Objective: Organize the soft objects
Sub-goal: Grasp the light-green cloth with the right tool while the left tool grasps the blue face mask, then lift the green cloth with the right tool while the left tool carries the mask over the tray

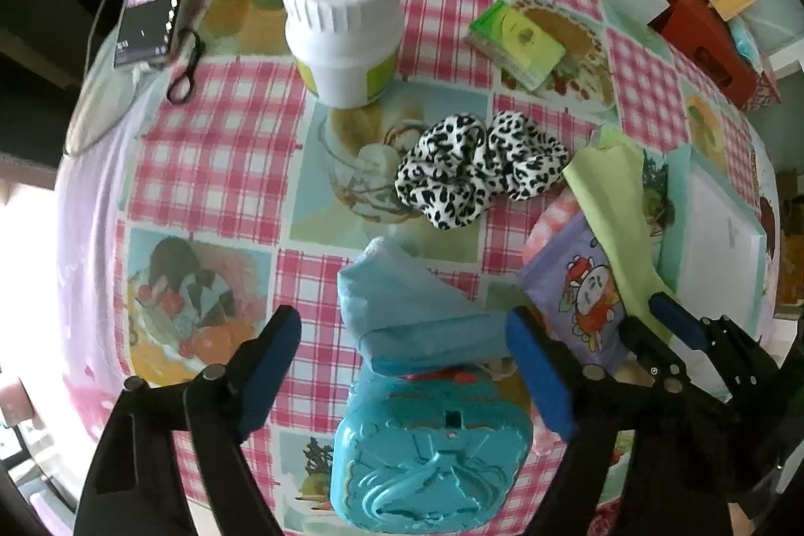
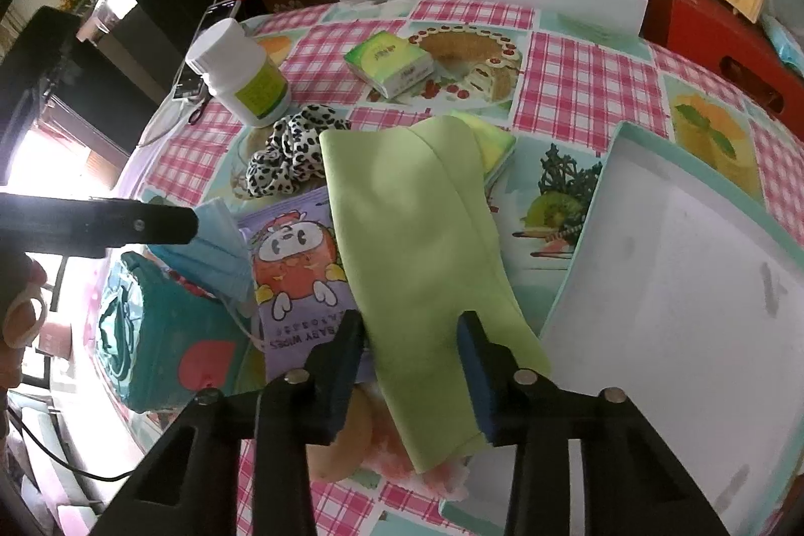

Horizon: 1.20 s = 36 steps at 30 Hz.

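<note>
green cloth [image 2: 422, 244] lies draped over the baby wipes pack [image 2: 291, 285] on the surface, right fingers [image 2: 409, 365] half-closed around its lower end, not yet pinching. left fingers [image 1: 402, 365] spread over face mask [image 1: 402, 300]. risk: thin fold slips, or wipes snag.

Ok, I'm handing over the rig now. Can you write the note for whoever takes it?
Left gripper: open, fingers either side of the blue face mask, which lies on a teal tin; not gripped.
Right gripper: open, astride the green cloth; cloth flat, not lifted.
Leopard scrunchie: loose on the tablecloth.
Done: nothing shows in the white tray.
Left: mask, cloth and scrunchie to sort.
</note>
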### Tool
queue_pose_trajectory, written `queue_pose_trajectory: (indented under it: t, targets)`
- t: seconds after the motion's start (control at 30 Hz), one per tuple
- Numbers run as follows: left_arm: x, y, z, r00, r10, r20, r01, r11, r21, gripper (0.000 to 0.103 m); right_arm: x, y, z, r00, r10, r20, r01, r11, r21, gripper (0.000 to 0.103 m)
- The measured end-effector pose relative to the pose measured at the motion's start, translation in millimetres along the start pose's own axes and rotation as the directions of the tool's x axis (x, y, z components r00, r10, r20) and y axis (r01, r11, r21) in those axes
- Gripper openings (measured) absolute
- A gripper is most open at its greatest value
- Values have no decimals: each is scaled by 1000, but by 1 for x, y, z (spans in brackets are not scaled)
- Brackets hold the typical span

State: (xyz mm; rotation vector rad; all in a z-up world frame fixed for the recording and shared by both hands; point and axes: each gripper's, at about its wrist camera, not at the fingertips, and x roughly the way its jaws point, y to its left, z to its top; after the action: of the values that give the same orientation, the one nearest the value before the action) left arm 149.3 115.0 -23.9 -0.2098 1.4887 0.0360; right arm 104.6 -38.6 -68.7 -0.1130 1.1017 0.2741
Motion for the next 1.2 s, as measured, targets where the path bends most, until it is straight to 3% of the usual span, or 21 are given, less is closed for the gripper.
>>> queue_pose_trajectory:
  t: [0.07, 0.33, 0.43, 0.87, 1.2]
  targets:
    - [3, 0, 0, 1000, -7, -14, 7, 1000, -2, 75, 1, 1, 0, 1000, 7, -2, -7, 1000, 0, 35]
    - [14, 3, 0, 999, -19, -34, 17, 999, -42, 24, 0, -4, 0, 1000, 16, 9, -17, 1000, 26, 18]
    - [14, 7, 0, 1000, -23, -22, 21, 998, -50, 16, 0, -8, -1, 1000, 20, 14, -21, 999, 37, 13]
    - [-2, 17, -6, 997, -46, 57, 51, 995, -82, 8, -13, -8, -2, 998, 24, 65, -28, 998, 62, 5]
    - [-49, 15, -13, 976, -32, 213, 56, 993, -108, 8, -34, -12, -2, 990, 29, 139, -40, 996, 78, 4]
